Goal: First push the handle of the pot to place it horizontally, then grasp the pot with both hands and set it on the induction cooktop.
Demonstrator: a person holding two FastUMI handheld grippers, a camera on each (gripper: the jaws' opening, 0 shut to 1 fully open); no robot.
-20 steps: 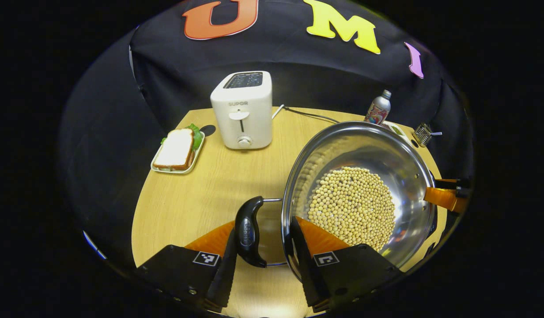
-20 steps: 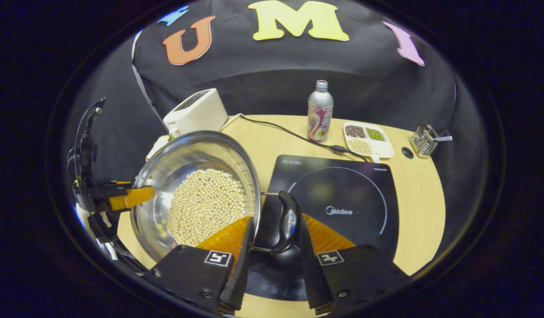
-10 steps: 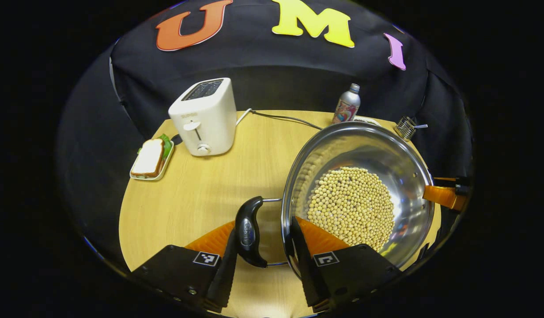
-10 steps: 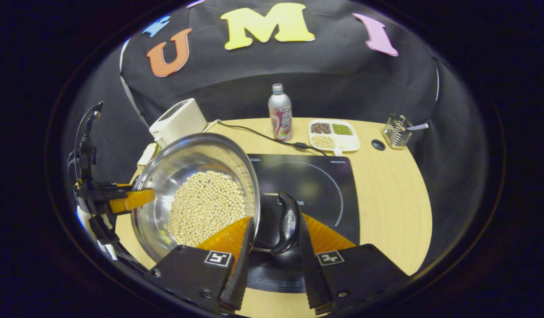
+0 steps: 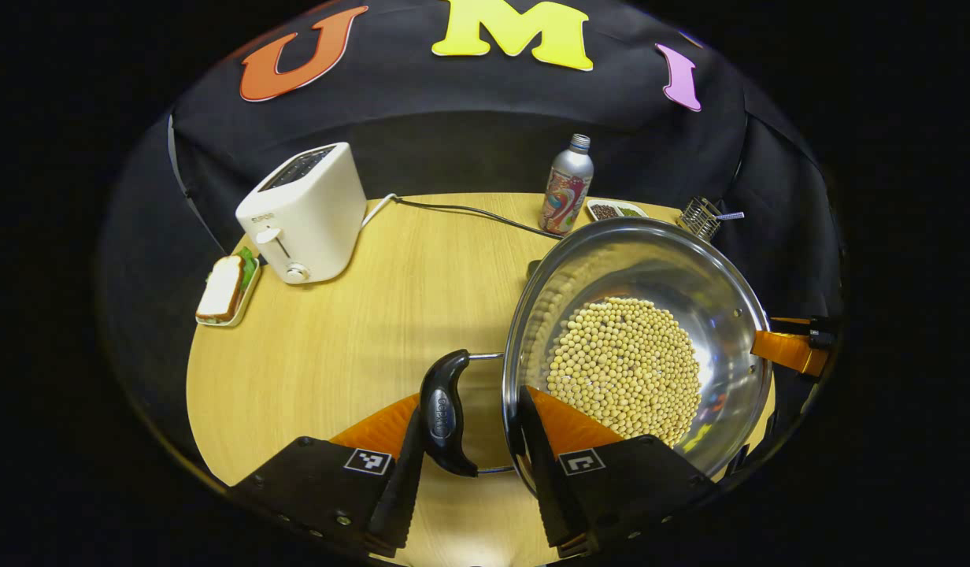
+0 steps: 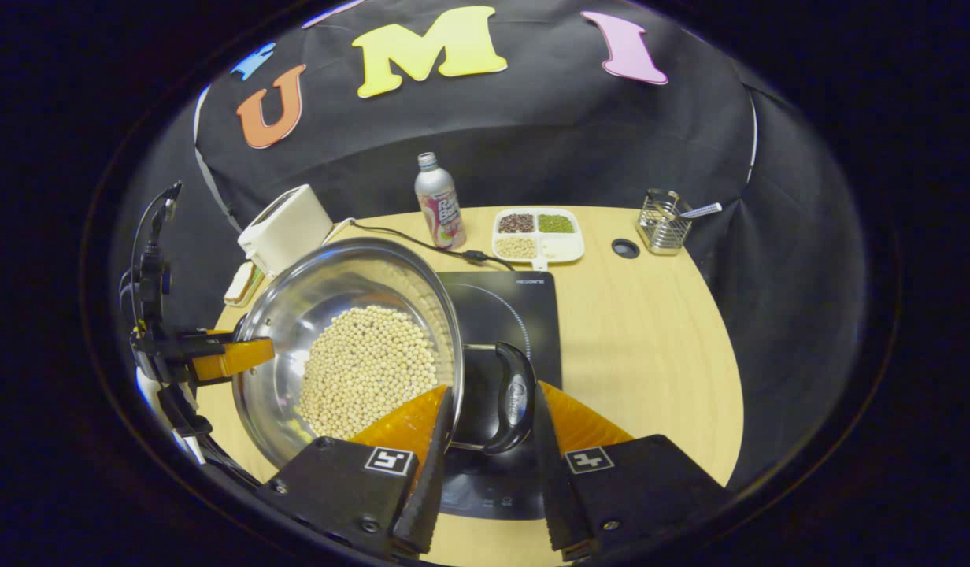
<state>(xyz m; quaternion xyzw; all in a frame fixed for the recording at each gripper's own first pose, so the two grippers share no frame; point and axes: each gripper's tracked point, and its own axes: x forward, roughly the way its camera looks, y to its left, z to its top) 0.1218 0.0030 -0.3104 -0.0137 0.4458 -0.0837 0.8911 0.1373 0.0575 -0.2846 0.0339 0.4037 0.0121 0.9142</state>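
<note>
A steel pot [image 5: 587, 260] holding pale soybeans [image 5: 627, 366] hangs tilted above the wooden table, carried between both grippers. My left gripper [image 5: 469, 409] is shut on the pot's black side handle [image 5: 442, 405], with one finger inside the rim. The right gripper [image 6: 491, 398] is shut the same way on the opposite black handle [image 6: 516, 394]. In the right gripper view the pot [image 6: 351, 272] overlaps the left edge of the black induction cooktop [image 6: 524, 307]. The left gripper [image 6: 217, 358] shows at its far side. The right gripper [image 5: 788, 350] shows beyond the pot in the left gripper view.
A white toaster [image 5: 300, 213] and a sandwich plate [image 5: 225, 287] stand at the table's left. Behind the cooktop are a bottle [image 6: 439, 201], a divided tray of grains [image 6: 536, 235], a wire holder [image 6: 662, 220] and a power cable [image 6: 406, 240].
Both grippers have carried the pot to the right. The toaster and sandwich have slid left in the left gripper view, and the cooktop has drawn under the pot in the right gripper view.
</note>
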